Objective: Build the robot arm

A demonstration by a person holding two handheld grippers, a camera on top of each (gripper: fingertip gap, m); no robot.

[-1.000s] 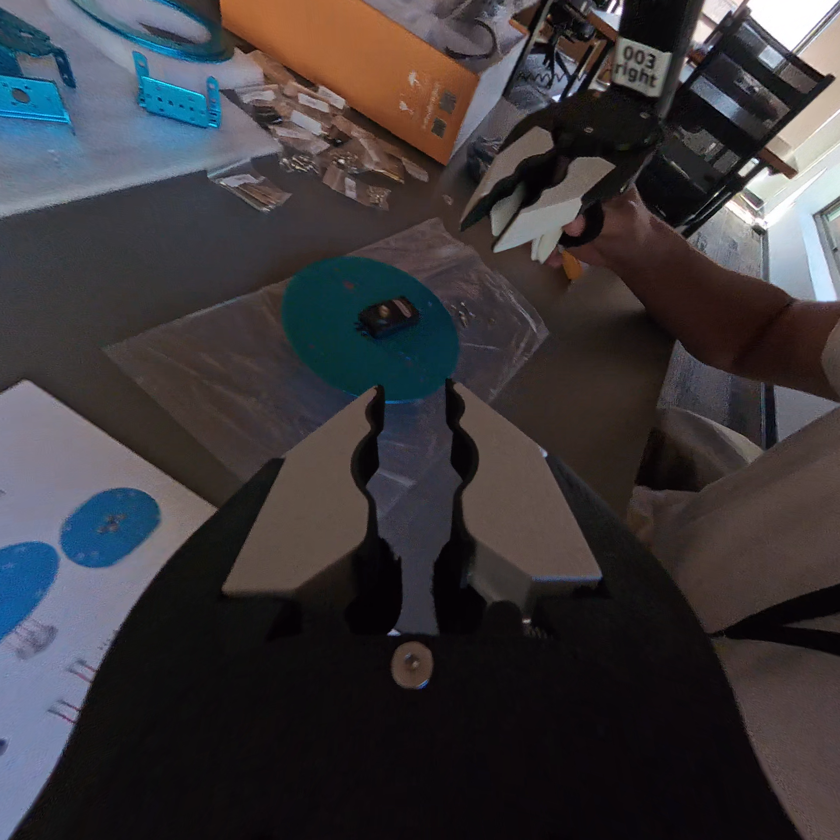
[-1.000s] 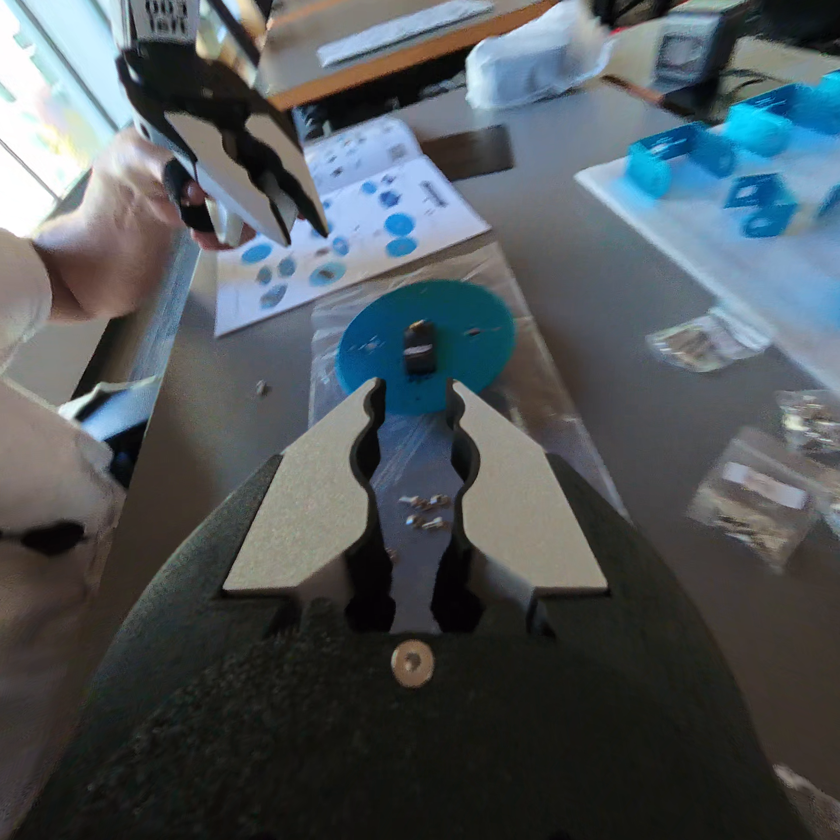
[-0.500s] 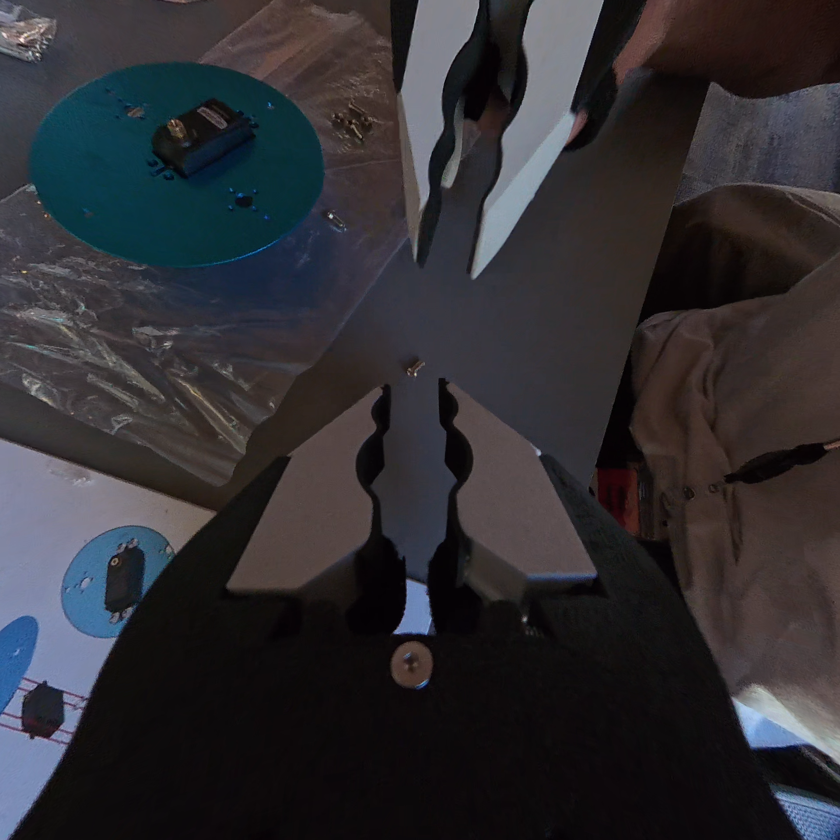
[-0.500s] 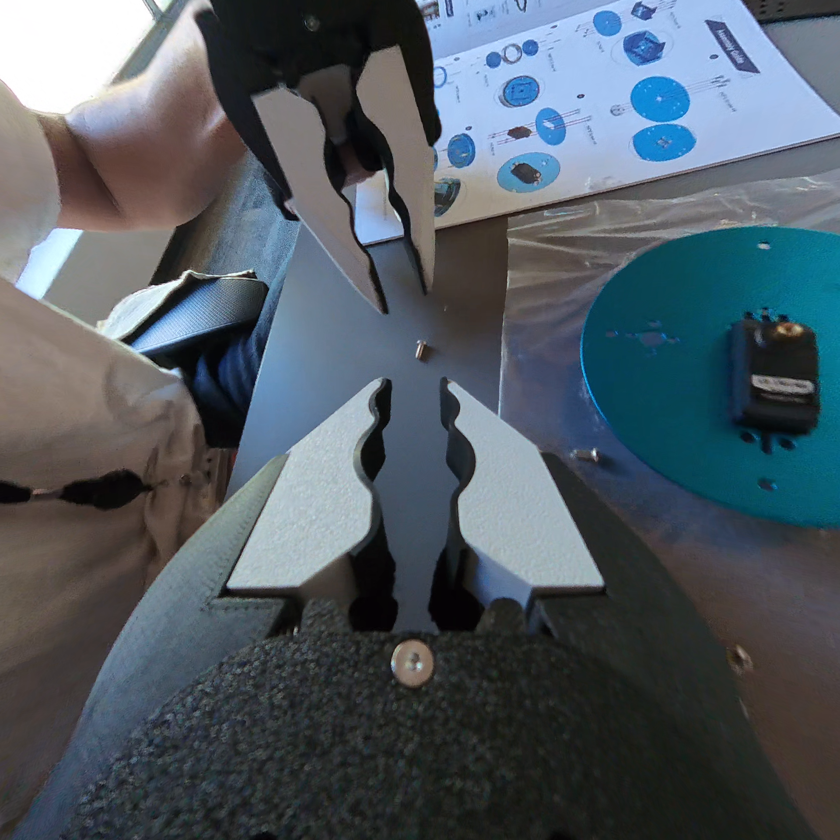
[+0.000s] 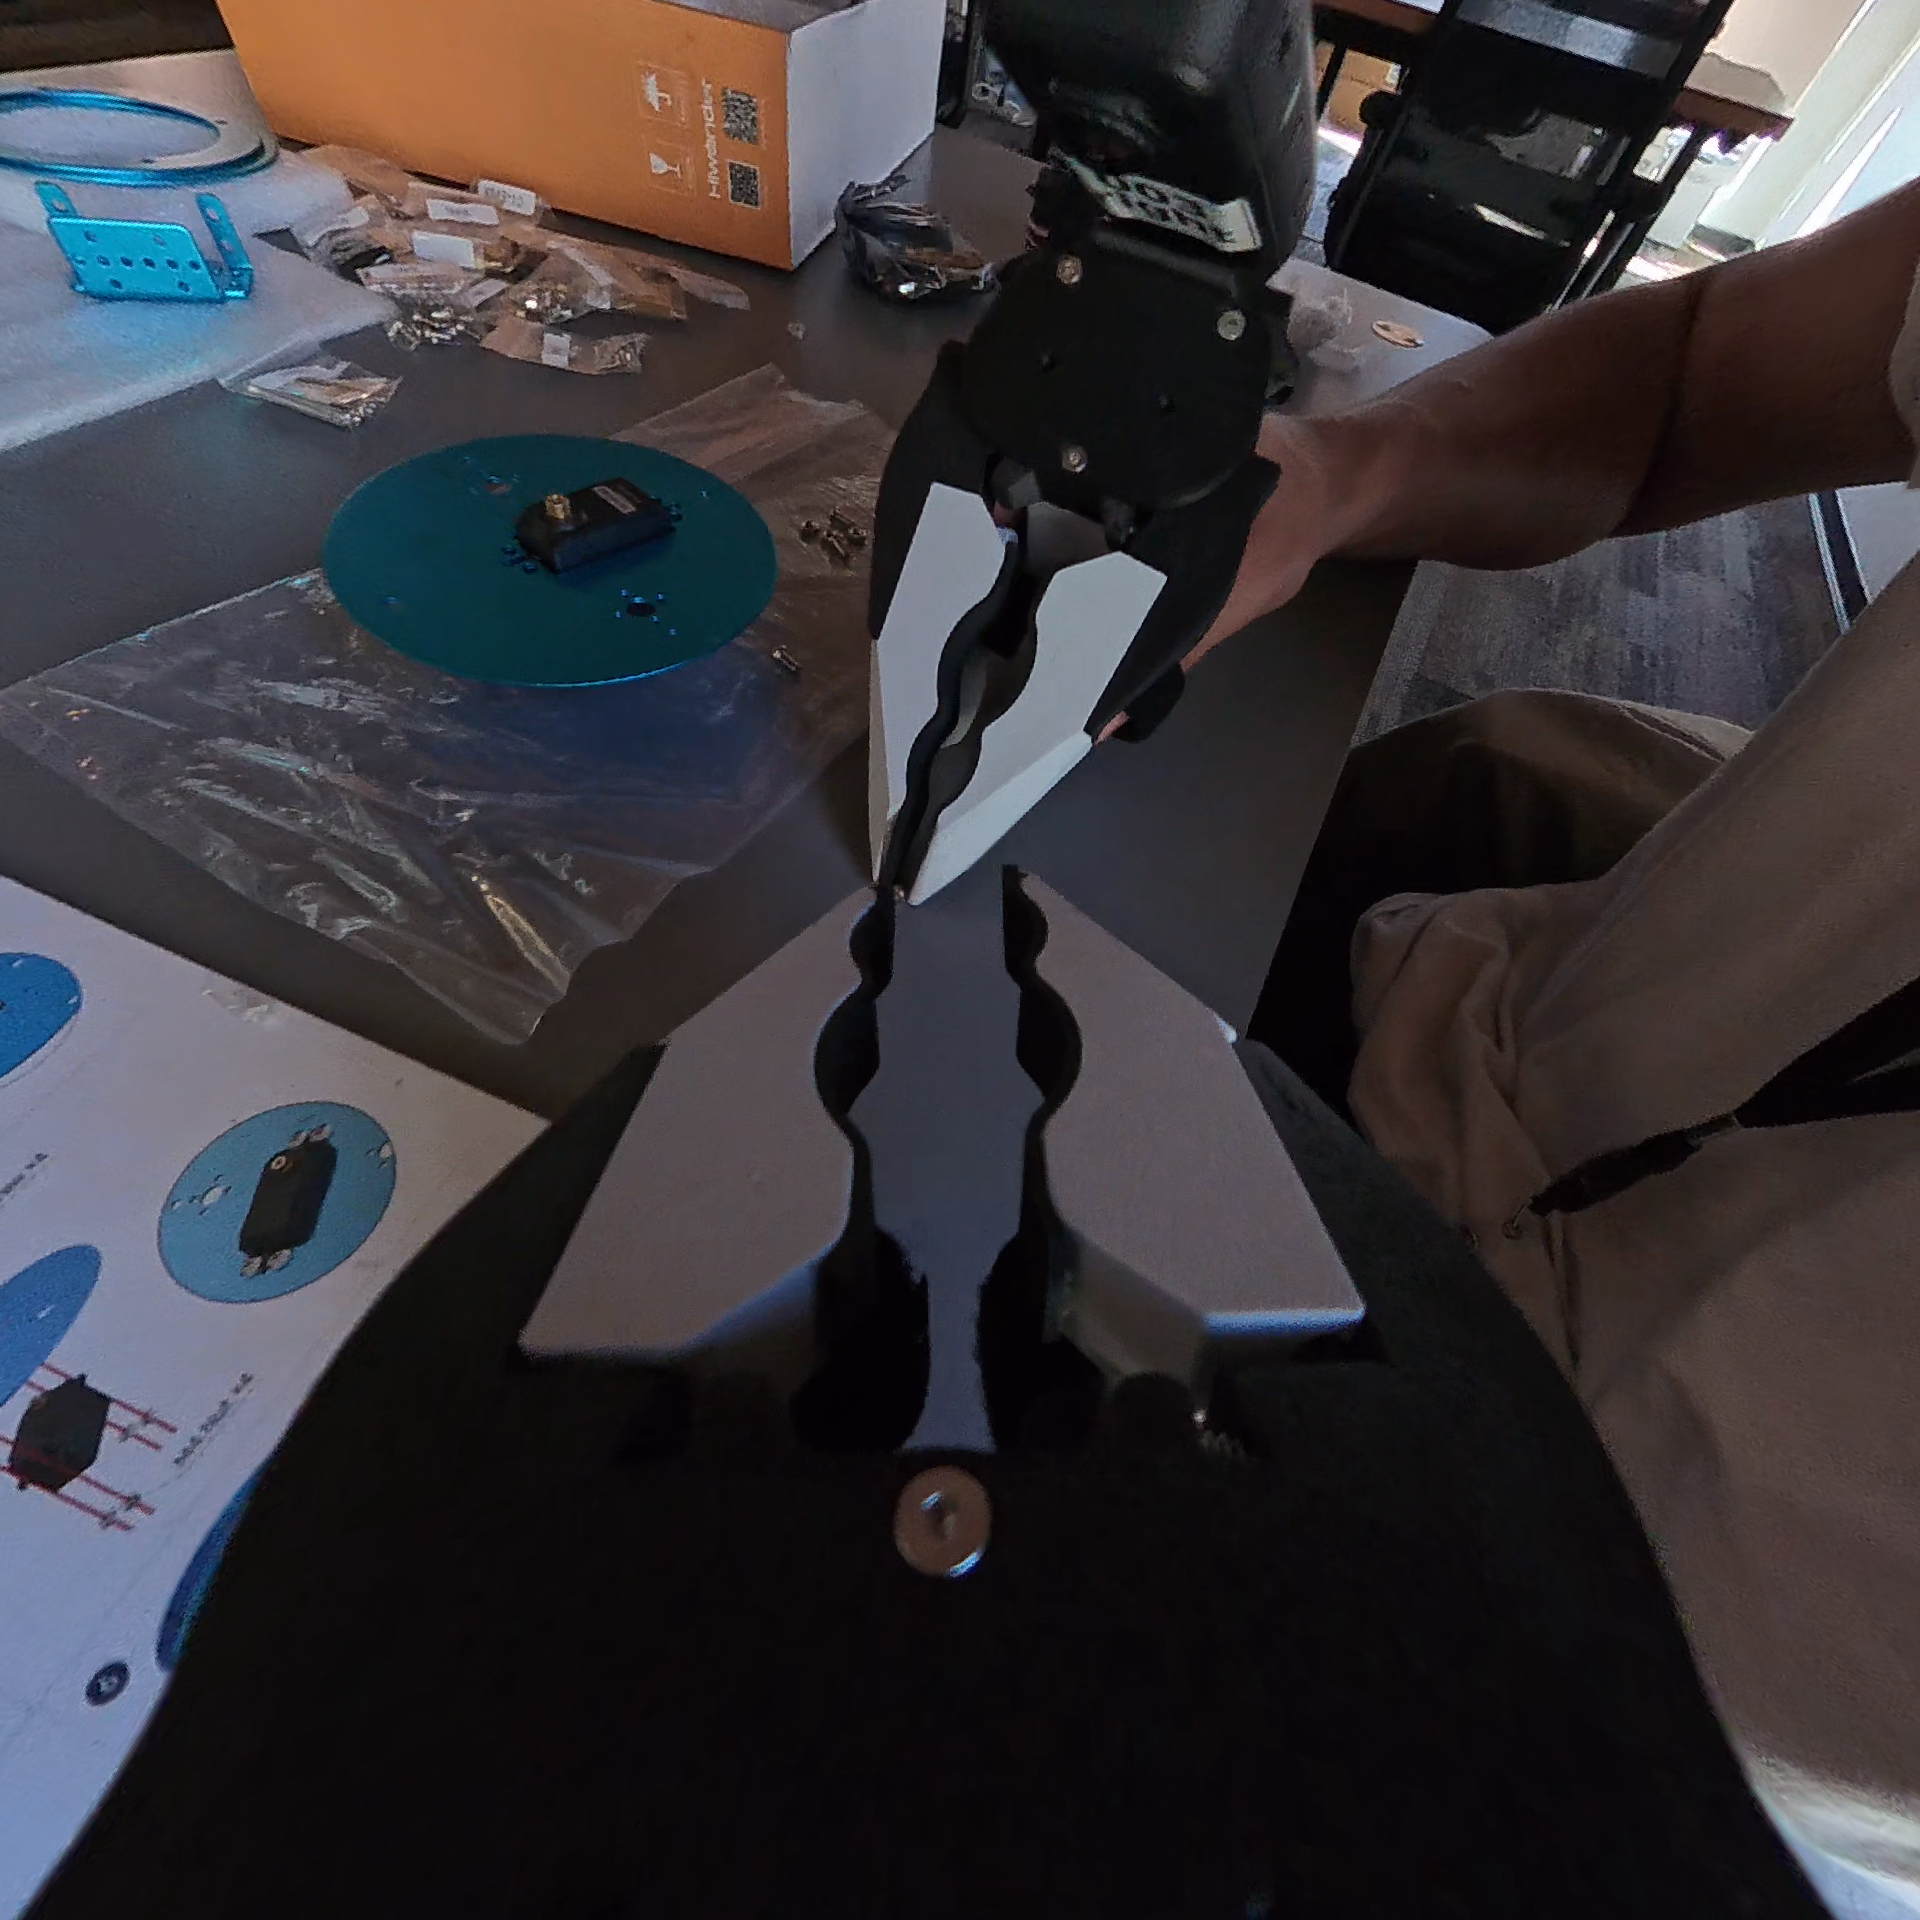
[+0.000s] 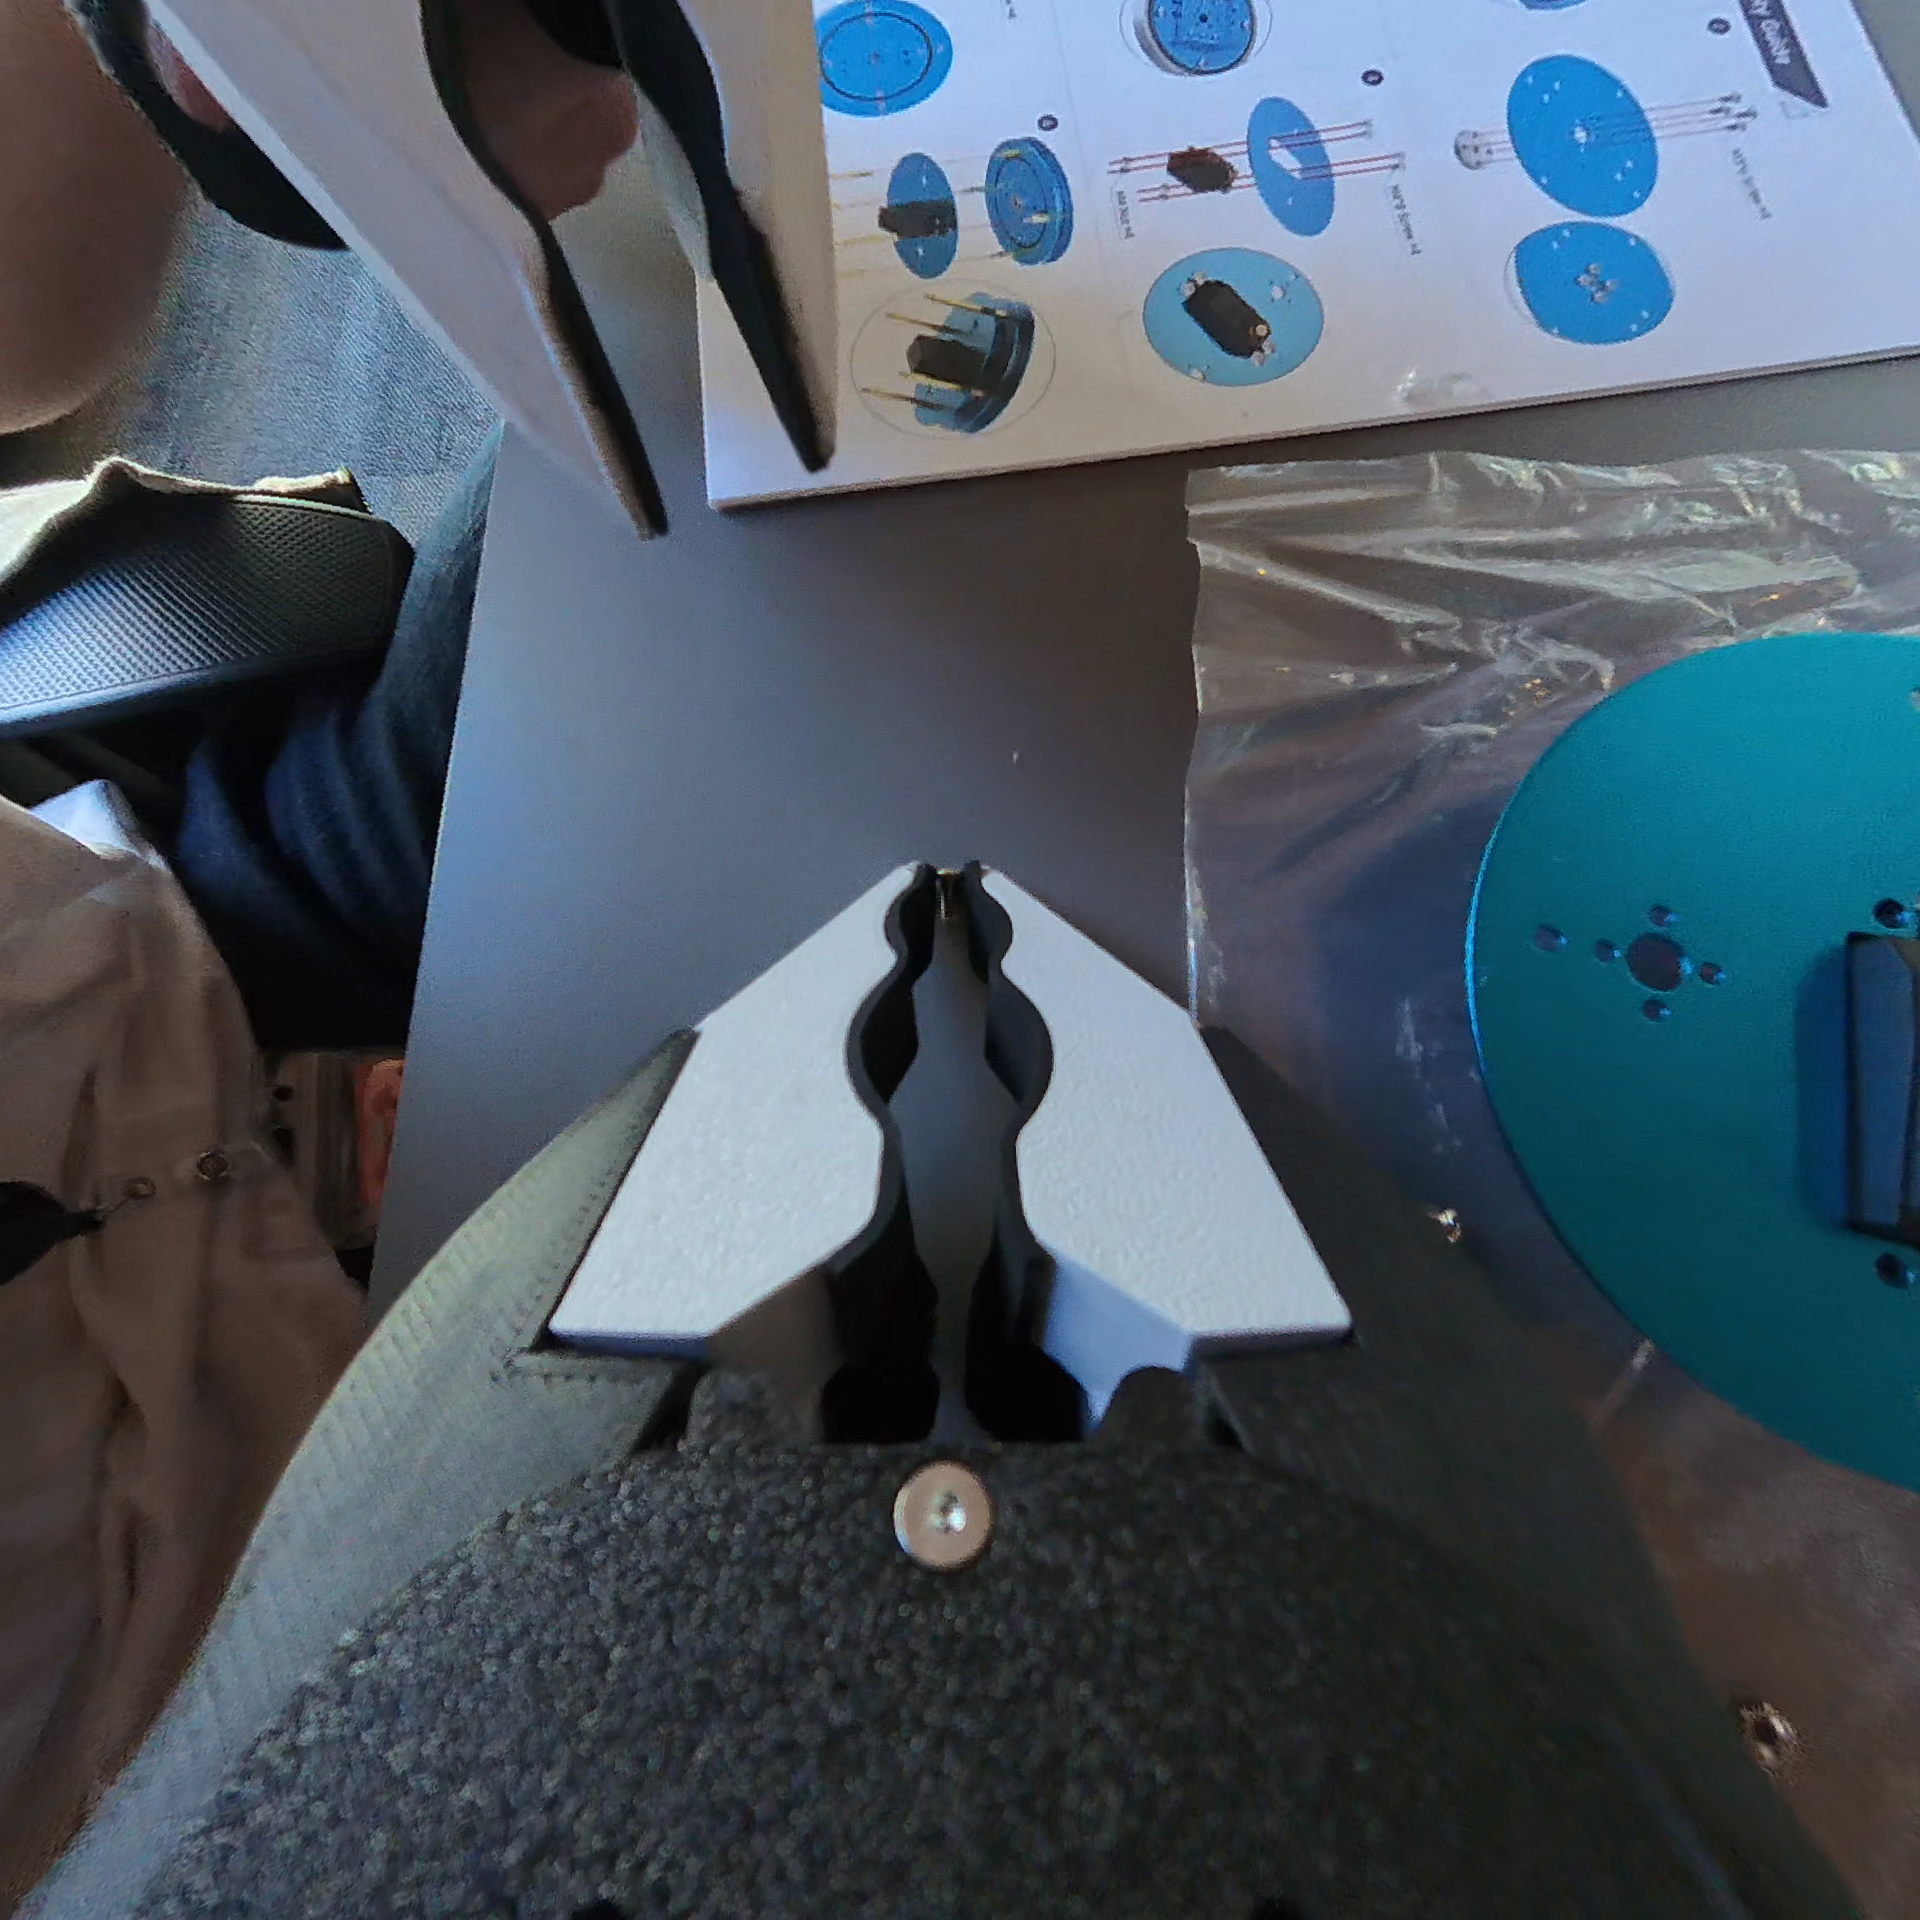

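Right fingers (image 6: 945, 868) pinch a small screw (image 6: 948, 891); left fingers (image 5: 948, 902) gape apart nearby.

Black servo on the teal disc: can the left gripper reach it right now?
Probably yes: the left gripper is open, the black servo lies uncovered; the right gripper stands beside, not between.

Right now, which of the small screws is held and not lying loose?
The screw pinched between the right gripper's tips. The other screws lie loose on the plastic sheet beside the teal disc.
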